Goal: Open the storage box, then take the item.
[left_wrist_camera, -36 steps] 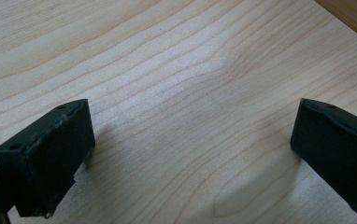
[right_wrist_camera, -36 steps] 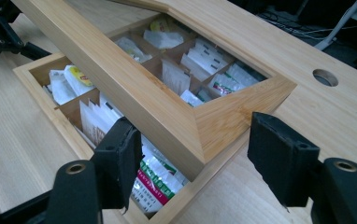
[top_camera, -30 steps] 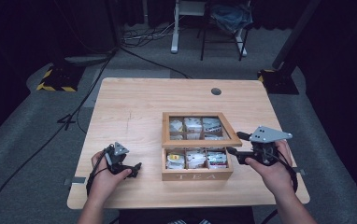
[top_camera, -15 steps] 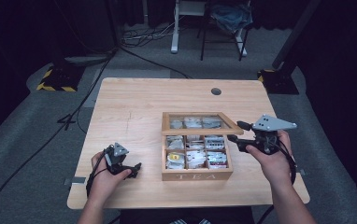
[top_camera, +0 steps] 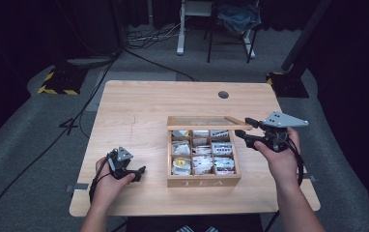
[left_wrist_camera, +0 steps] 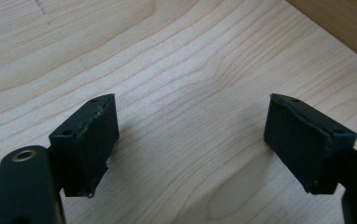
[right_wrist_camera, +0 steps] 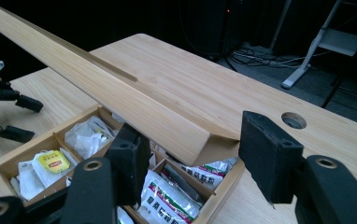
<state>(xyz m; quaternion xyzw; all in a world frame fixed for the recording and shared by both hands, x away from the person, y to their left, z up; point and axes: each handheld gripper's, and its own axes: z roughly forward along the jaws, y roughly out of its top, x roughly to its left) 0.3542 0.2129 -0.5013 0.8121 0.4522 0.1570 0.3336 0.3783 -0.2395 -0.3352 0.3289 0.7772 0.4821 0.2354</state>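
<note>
While I watch from the high view, I see a light wooden table (top_camera: 139, 111) with a round grommet hole (top_camera: 223, 94) near its far edge, and on it a wooden tea box (top_camera: 202, 181) lettered "TEA" on its near face. It sits right of the table's middle, towards the near edge. Its hinged wooden lid (top_camera: 206, 123) is raised partway, the frame tilted up over the far row of compartments. Inside, the dividers make small square cells packed with paper tea sachets (top_camera: 211, 157), mostly white, with one yellow-labelled sachet (top_camera: 178, 164) in the near left cell.

My right gripper (top_camera: 250, 130), black with a grey three-cornered plate on top, is held in the right hand (top_camera: 281, 154) at the box's far right corner. From the right gripper view its jaws stand spread apart, one on either side of the lid's corner (right_wrist_camera: 204, 140), with the lid between them; I cannot tell whether either pad touches the wood.

My left gripper (top_camera: 136, 170) rests low over the table in the left hand (top_camera: 109, 181), well apart from the box on its left side. In the left gripper view its jaws are wide apart over bare wood grain, pinching nothing, with an edge of the box (left_wrist_camera: 340, 28) at the upper right.
</note>
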